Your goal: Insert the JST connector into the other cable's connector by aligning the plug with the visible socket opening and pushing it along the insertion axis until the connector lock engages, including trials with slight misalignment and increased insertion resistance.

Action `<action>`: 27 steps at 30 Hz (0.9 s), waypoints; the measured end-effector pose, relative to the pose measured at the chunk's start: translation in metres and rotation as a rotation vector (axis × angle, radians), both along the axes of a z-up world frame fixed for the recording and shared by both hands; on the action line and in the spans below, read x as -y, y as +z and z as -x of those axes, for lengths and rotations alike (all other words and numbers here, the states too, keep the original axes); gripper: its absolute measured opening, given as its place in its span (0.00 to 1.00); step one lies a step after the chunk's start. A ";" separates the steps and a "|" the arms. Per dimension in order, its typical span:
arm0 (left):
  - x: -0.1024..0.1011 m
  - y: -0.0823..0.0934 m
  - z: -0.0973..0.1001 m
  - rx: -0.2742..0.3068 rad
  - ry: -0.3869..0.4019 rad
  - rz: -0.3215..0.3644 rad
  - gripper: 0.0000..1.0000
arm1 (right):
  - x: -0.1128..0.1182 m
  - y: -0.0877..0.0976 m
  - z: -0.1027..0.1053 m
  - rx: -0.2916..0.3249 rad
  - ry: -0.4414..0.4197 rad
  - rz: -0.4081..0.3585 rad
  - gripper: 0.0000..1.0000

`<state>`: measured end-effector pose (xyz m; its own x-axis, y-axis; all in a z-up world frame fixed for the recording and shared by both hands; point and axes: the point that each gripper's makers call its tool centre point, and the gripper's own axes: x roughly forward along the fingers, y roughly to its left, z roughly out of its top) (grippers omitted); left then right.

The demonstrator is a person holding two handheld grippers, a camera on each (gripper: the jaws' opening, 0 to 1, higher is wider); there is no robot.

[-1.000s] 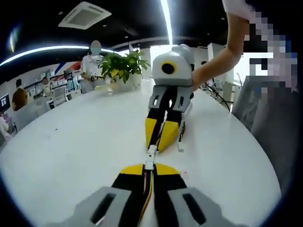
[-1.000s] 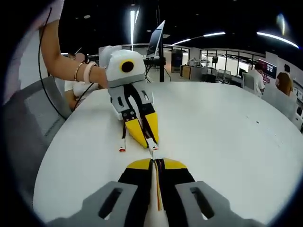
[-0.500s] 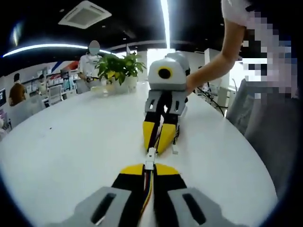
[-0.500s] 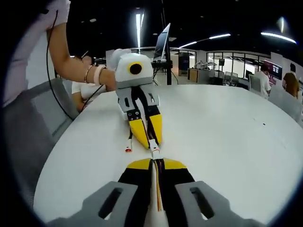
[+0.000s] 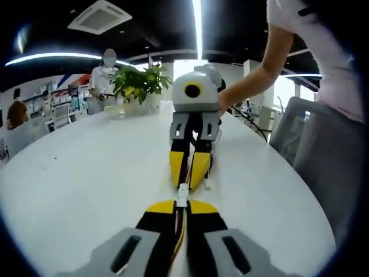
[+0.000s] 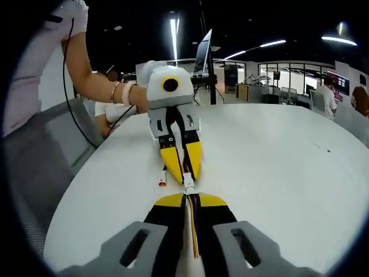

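In the left gripper view my left gripper [image 5: 182, 203] is shut on a cable of coloured wires [image 5: 181, 228] that ends in a small white JST connector [image 5: 182, 194]. The right gripper [image 5: 185, 184] faces it nearly head-on, jaws closed, and the two connectors touch tip to tip. In the right gripper view my right gripper [image 6: 188, 199] is shut on its own wire bundle [image 6: 190, 228], with a white connector [image 6: 188, 184] pressed against the left gripper [image 6: 185, 175]. I cannot tell whether the lock has caught.
A round white table [image 5: 86, 167] lies under both grippers. A loose cable end [image 6: 162, 181] lies beside the left gripper's jaws. A potted plant [image 5: 138, 83] stands at the far edge. The person's arm [image 5: 259, 75] reaches in, with grey chairs [image 6: 52, 150] at the table's side.
Both grippers have swung into a straighter line with each other, and the views shifted with them. The connectors stay in contact between the closed jaws.
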<state>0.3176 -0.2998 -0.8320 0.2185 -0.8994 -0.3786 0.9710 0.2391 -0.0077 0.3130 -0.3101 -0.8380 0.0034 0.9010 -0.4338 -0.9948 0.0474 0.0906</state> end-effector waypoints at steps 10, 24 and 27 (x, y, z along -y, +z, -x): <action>0.003 0.005 -0.005 -0.026 0.019 0.037 0.00 | 0.001 0.009 -0.003 -0.014 -0.008 -0.017 0.03; 0.004 0.009 -0.009 -0.005 0.014 0.025 0.00 | -0.003 0.014 -0.003 -0.011 -0.011 -0.029 0.03; 0.003 0.008 -0.012 -0.014 0.018 0.028 0.00 | -0.004 0.014 -0.005 -0.021 -0.016 -0.042 0.03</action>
<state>0.3300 -0.3025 -0.8241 0.2293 -0.9057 -0.3567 0.9664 0.2556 -0.0279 0.3176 -0.3063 -0.8241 0.0093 0.9182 -0.3961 -0.9918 0.0589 0.1133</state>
